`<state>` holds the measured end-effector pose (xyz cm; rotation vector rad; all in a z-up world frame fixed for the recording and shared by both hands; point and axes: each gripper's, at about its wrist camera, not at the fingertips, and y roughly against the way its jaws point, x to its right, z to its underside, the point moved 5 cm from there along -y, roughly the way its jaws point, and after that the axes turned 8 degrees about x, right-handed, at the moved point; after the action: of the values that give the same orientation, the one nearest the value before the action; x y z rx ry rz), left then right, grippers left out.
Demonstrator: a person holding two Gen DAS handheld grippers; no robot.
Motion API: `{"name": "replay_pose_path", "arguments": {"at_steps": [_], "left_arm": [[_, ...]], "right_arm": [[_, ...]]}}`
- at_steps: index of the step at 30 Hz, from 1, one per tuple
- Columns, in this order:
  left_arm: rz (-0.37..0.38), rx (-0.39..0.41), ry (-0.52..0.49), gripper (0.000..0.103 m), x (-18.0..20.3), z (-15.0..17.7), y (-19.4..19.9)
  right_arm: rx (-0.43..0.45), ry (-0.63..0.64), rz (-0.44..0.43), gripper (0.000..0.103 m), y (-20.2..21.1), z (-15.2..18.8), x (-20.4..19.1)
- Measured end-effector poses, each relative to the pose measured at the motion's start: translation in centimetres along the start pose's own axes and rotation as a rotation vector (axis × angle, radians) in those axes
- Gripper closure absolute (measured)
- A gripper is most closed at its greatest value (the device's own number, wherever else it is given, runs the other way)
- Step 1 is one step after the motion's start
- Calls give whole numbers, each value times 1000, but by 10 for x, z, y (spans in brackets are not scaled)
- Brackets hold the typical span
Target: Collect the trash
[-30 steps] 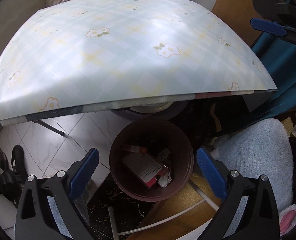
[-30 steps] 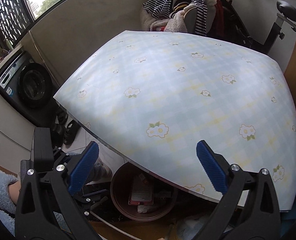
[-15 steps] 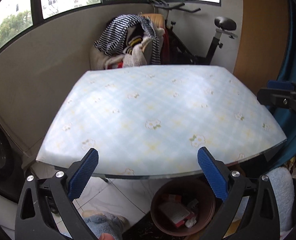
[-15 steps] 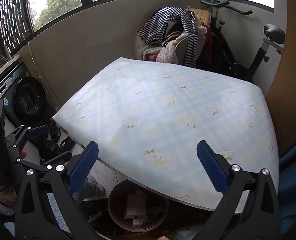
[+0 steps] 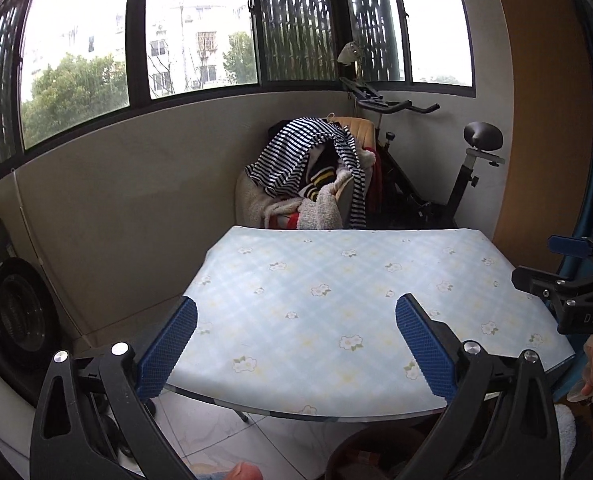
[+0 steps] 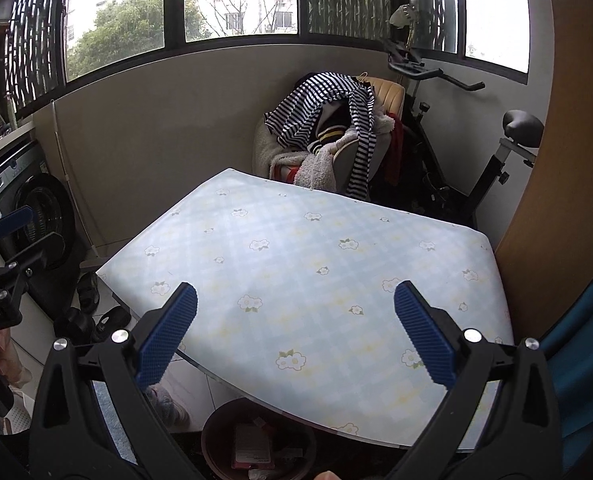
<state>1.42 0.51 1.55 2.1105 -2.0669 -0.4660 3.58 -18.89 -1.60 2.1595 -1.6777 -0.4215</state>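
A brown round bin (image 6: 216,436) stands on the floor under the near edge of the table (image 6: 296,264), with a red-and-white packet (image 6: 250,450) and other scraps inside. In the left wrist view only the bin's rim (image 5: 360,438) peeks out at the bottom. The table's flowered blue-check cloth (image 5: 336,280) carries nothing. My left gripper (image 5: 296,348) is open and held above the table's near edge, nothing between its blue pads. My right gripper (image 6: 296,336) is open too, likewise over the near edge. Each gripper shows at the side of the other's view.
A chair piled with striped and fleecy clothes (image 5: 316,176) stands behind the table, beside an exercise bike (image 5: 456,184). A washing machine (image 6: 28,216) and shoes (image 6: 92,312) are at the left. A wooden panel (image 6: 556,160) and blue fabric (image 6: 584,344) close the right.
Both grippers have risen and tilted up from the bin below the table edge; the windows and back wall have come into view. Both stayed open throughout.
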Motion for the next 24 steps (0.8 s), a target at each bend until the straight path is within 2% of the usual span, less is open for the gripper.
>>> {"name": "replay_pose_path", "arguments": {"at_steps": [3, 10, 13, 18, 24], "left_arm": [[-11, 28, 12, 6, -3, -7, 6], [-7, 39, 32, 6, -6, -12, 11], [-33, 55, 25, 6, -8, -12, 16], [-24, 39, 57, 6, -12, -12, 15], [-24, 37, 49, 6, -11, -11, 16]], "right_arm": [[8, -10, 4, 6, 4, -1, 1], [34, -9, 10, 6, 14, -5, -2], [43, -11, 12, 6, 16, -6, -1], [48, -17, 15, 6, 19, -5, -1], [54, -16, 26, 6, 20, -6, -1]]}}
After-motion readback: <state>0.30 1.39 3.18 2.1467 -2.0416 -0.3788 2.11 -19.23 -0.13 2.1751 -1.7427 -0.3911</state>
